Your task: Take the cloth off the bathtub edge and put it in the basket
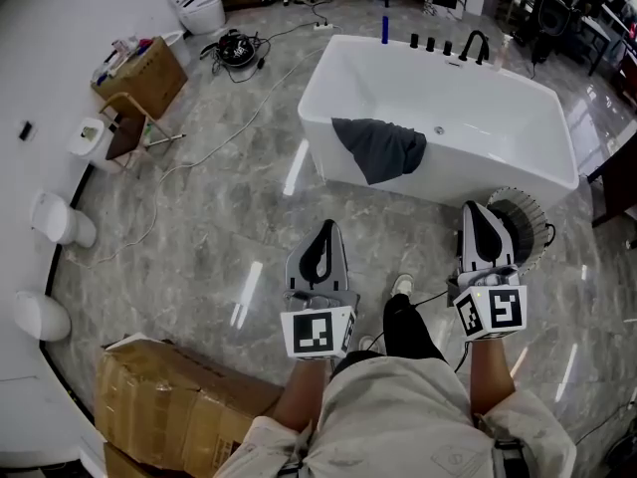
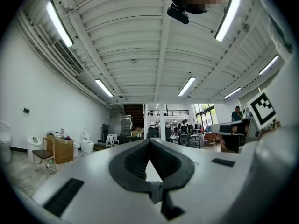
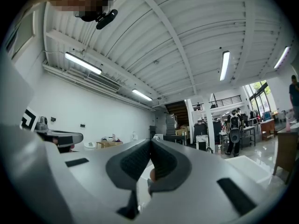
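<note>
A dark grey cloth (image 1: 381, 147) hangs over the near edge of the white bathtub (image 1: 438, 88), draped down its outer wall. A round white basket (image 1: 525, 223) stands on the floor by the tub's right end. My left gripper (image 1: 325, 227) is held over the floor in front of the tub, well short of the cloth, jaws shut and empty; in its own view the left gripper (image 2: 149, 142) has its tips meeting. My right gripper (image 1: 482, 210) is raised beside the basket; the right gripper (image 3: 150, 143) is shut, nothing held. Both point up toward the room.
Cardboard boxes (image 1: 174, 401) lie at my lower left. A wooden stool (image 1: 129, 127) and another box (image 1: 142, 76) stand at the left wall with toilets (image 1: 62, 218) and loose cables on the marble floor (image 1: 219, 227). Black taps (image 1: 473, 44) line the tub's far rim.
</note>
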`<state>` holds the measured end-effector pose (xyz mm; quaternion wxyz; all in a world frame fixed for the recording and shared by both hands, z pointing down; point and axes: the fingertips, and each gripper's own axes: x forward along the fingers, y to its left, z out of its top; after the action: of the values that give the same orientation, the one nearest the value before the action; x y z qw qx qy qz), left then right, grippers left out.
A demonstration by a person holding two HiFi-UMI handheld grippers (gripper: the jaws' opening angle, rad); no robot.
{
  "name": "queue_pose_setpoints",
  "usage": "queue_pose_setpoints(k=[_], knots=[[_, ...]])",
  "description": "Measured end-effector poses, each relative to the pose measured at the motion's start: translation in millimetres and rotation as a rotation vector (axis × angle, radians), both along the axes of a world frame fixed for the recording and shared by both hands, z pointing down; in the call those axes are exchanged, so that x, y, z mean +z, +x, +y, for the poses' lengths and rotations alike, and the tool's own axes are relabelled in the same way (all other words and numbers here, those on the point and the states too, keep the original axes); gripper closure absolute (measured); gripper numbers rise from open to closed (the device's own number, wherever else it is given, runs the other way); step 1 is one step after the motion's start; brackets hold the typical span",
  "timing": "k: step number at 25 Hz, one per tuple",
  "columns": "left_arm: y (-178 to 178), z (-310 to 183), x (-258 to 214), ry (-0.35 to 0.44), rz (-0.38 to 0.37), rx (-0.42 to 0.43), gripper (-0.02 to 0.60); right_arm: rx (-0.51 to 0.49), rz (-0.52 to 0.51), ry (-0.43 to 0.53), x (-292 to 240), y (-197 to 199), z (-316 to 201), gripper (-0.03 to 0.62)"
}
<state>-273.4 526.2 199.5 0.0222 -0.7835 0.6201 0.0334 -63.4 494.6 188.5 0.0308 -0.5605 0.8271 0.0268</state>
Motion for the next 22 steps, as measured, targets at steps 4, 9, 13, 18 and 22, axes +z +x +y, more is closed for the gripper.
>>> queue_pose_setpoints(k=[4,9,13,18,22], knots=[[7.2,-34.3,7.5,-0.019,-0.006,0.002,0.586,-0.008,-0.009,-0.022,14.0,4.7,-34.7,0.605],[19.9,-85.3,14.4,-0.043,-0.014,0.002,0.586,-0.005,-0.03,-0.053,24.5,16.9,-88.0,0.605],[29.1,-133.2,17.1,-0.053,-0.022,-0.006,0.586,-0.004,-0.038,-0.074,29.8,27.2,-136.6,0.605],[47.3,-192.0,17.2,-0.063,-0.023,-0.016,0.586,-0.013,-0.042,-0.089,36.0,45.1,-196.3,0.605],[68.2,-237.7,14.4,-0.062,-0.023,-0.018,0.586,-0.019,-0.058,-0.111,39.4,63.5,-241.6,0.605]])
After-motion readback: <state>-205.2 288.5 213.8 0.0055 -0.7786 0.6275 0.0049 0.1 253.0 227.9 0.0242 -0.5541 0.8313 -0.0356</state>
